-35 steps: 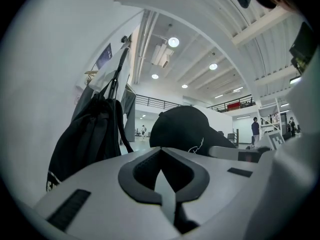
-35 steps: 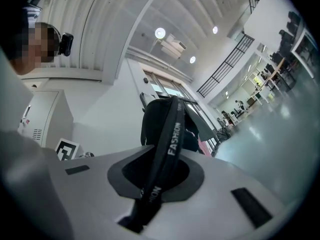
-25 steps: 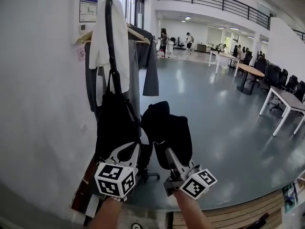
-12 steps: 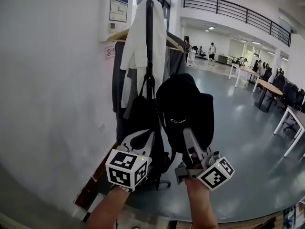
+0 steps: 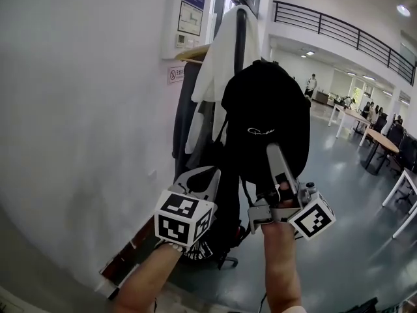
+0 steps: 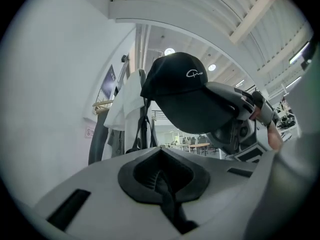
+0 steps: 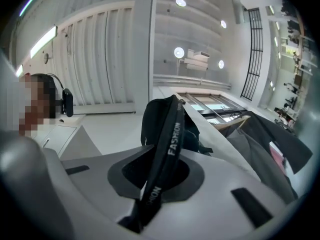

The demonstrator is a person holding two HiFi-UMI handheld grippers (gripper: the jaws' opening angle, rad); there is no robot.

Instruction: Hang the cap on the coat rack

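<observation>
Room: a big open hall, with a white wall (image 5: pixel 85 109) on the left, a shiny grey floor (image 5: pixel 352 227), tables (image 5: pixel 384 142) far off to the right and a railing (image 5: pixel 345 28) up high.
Cap: the black cap (image 5: pixel 264 109) is up in the air, right in front of the upper part of the coat rack (image 5: pixel 240 28), and it covers much of the pole.
Cap's direction: in the head view the crown is at the top and the logo side faces back at us. In the left gripper view the cap's length runs from the crown at upper left to the brim at lower right, towards the right gripper.
Right gripper: the right gripper (image 5: pixel 273 152) comes in from below, jaws clamped on a black band (image 7: pixel 170 139) of the cap printed FASHION.
Left gripper: the left gripper (image 5: pixel 203 173) sits lower and to the left, apart from the cap, jaws together with nothing in them.
Rack load: a white garment (image 5: pixel 218 64) is draped at the top over a wooden hanger (image 5: pixel 195 53). A grey coat (image 5: pixel 186 116) hangs beside it and a black bag (image 5: pixel 225 194) below.
</observation>
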